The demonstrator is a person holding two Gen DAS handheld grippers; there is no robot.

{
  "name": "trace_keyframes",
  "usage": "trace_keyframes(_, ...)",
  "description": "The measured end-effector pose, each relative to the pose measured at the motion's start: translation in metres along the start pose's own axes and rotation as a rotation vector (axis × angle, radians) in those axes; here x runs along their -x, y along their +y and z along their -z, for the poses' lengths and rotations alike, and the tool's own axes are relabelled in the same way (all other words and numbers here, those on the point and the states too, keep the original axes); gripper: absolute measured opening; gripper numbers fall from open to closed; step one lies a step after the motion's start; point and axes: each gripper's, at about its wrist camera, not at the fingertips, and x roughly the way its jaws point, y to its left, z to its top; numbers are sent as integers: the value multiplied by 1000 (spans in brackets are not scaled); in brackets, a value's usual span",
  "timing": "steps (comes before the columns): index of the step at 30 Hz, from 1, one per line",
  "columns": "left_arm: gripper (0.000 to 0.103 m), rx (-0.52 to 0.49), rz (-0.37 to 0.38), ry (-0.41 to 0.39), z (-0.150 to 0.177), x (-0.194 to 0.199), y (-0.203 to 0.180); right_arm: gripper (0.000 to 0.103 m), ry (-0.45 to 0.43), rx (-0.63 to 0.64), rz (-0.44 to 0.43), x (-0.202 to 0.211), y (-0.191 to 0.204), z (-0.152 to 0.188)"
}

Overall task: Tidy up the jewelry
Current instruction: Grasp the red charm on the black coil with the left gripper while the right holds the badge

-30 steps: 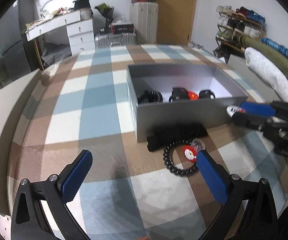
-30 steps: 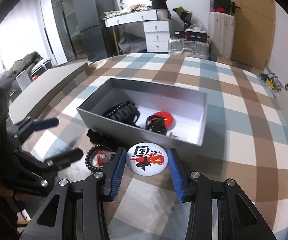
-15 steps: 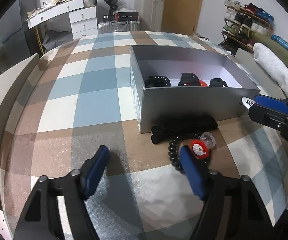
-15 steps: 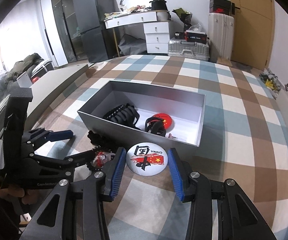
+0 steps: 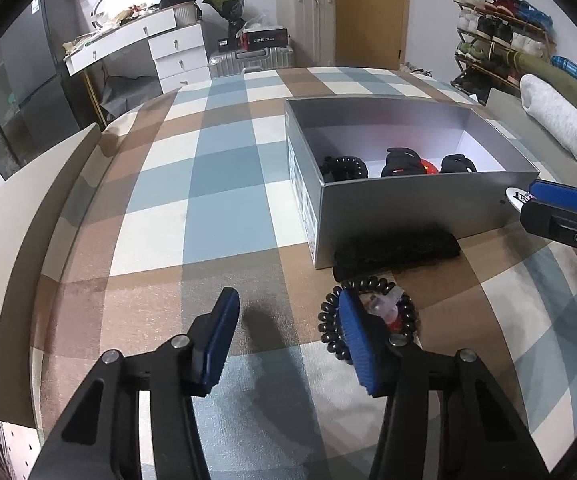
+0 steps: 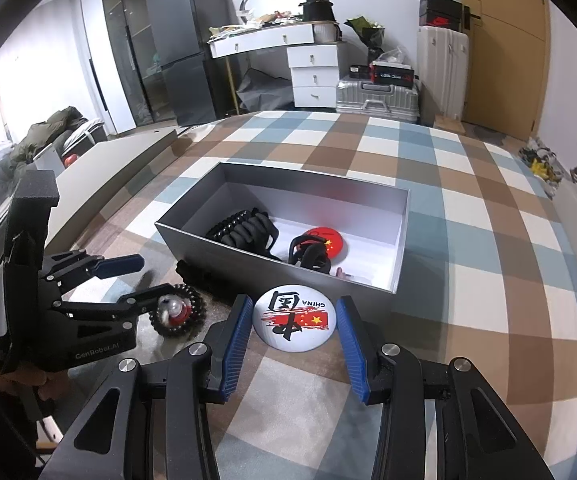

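A grey open box (image 5: 408,208) (image 6: 208,240) sits on the checked cloth and holds black bracelets (image 6: 244,228) and a red badge (image 6: 328,242). A black bead bracelet with a red-and-clear charm (image 5: 392,308) (image 6: 174,312) lies in front of the box beside a black band (image 5: 396,252). My left gripper (image 5: 288,320) (image 6: 144,276) is open, its right finger over the bracelet's left edge. My right gripper (image 6: 294,320) is shut on a white round "CHINA" badge (image 6: 292,318), held near the box's front wall.
A grey box lid (image 6: 100,176) lies at the cloth's left side. White drawers (image 6: 314,76), suitcases (image 6: 376,98) and a fridge stand behind. A shoe rack (image 5: 500,40) and rolled bedding (image 5: 560,128) are at the right.
My left gripper has narrowed its jaws and moved closer to the bead bracelet, its right finger now over the bracelet. The right gripper has kept the badge almost still.
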Motion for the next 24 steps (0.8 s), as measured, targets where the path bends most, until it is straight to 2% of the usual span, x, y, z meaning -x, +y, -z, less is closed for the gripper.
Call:
trace_keyframes(7, 46, 19, 22, -33, -5, 8, 5, 42, -1, -1, 0, 0, 0, 0)
trace_keyframes(11, 46, 27, 90, -59, -6, 15, 6, 42, -2, 0, -1, 0, 0, 0)
trace_keyframes(13, 46, 10, 123, -67, -6, 18, 1, 42, -3, 0, -2, 1, 0, -1)
trace_keyframes(18, 46, -41, 147, -60, -4, 16, -11, 42, -5, 3, -4, 3, -1, -3)
trace_keyframes(19, 44, -47, 149, -58, -4, 15, -12, 42, -4, 4, -4, 3, -1, -3)
trace_keyframes(22, 21, -53, 162, -36, -3, 10, -14, 42, -4, 3, -4, 3, -1, -3)
trace_keyframes(24, 18, -55, 180, -27, -2, 9, -15, 42, -5, 4, -4, 3, -1, -3)
